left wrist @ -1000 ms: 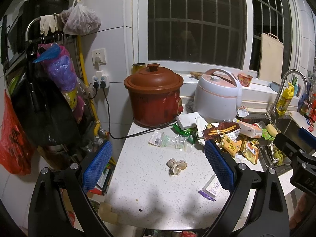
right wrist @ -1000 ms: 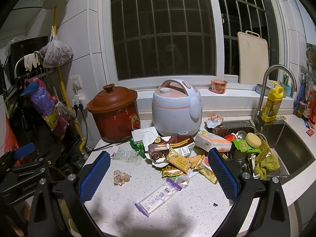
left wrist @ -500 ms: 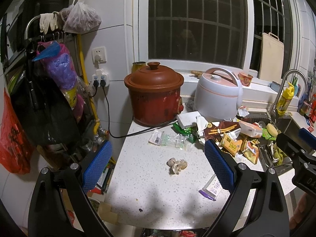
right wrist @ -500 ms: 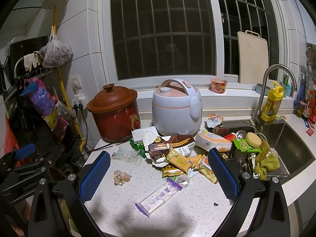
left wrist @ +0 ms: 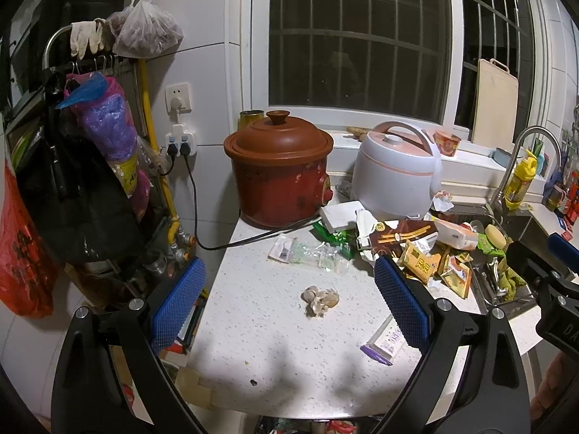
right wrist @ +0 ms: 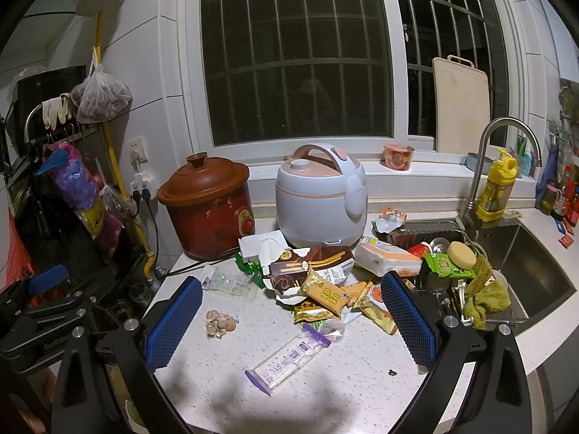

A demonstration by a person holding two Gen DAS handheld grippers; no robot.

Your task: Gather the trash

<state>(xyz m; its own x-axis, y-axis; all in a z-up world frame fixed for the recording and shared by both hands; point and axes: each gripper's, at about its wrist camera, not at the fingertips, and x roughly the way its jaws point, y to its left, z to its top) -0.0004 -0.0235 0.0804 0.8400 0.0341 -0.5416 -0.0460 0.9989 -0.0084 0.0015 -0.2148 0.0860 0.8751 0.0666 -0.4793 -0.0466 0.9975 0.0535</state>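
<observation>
Trash litters the white speckled counter point(left wrist: 275, 329). A heap of snack wrappers point(right wrist: 322, 289) lies in front of the rice cooker, also in the left wrist view point(left wrist: 423, 256). A clump of garlic skins point(left wrist: 320, 298) point(right wrist: 219, 322) lies mid-counter. A long clear wrapper with purple ends point(right wrist: 289, 356) point(left wrist: 385, 340) lies near the front. A clear crumpled wrapper point(left wrist: 311, 253) sits by the red pot. My left gripper point(left wrist: 289, 303) is open and empty, above the counter around the garlic skins. My right gripper point(right wrist: 291, 322) is open and empty, above the long wrapper.
A red clay pot point(left wrist: 278, 170) and a white rice cooker point(right wrist: 320, 195) stand at the back, with a black cord point(left wrist: 235, 242) across the counter. The sink point(right wrist: 524, 271) with sponge, cloth and tap is at right. Hanging bags point(left wrist: 97, 166) fill the rack at left.
</observation>
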